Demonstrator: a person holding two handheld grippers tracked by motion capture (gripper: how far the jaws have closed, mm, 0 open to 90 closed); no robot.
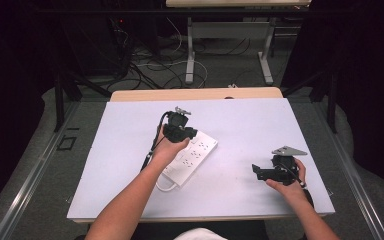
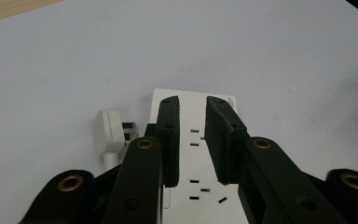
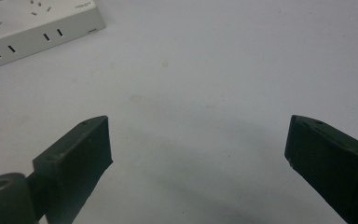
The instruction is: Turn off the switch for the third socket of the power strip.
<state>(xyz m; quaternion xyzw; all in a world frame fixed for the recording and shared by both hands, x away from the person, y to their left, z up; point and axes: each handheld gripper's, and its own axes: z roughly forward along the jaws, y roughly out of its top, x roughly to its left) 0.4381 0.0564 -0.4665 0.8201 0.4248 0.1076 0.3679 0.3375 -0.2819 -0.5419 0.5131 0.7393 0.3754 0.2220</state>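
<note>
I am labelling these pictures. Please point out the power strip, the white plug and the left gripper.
power strip (image 1: 196, 153): high view, its top face with sockets.
white plug (image 2: 108, 130): left gripper view, its body.
left gripper (image 2: 192, 138): left gripper view, the gap between its tips.

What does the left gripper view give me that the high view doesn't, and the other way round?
Left gripper view alone: the white plug lying beside the power strip, and the left tongs slightly parted over the strip's sockets with nothing between the pads.
High view alone: the whole table, both forearms, and the right tongs held apart from the strip, over the table's right side.
Shared: the white power strip under the left tongs on the white table surface.
</note>
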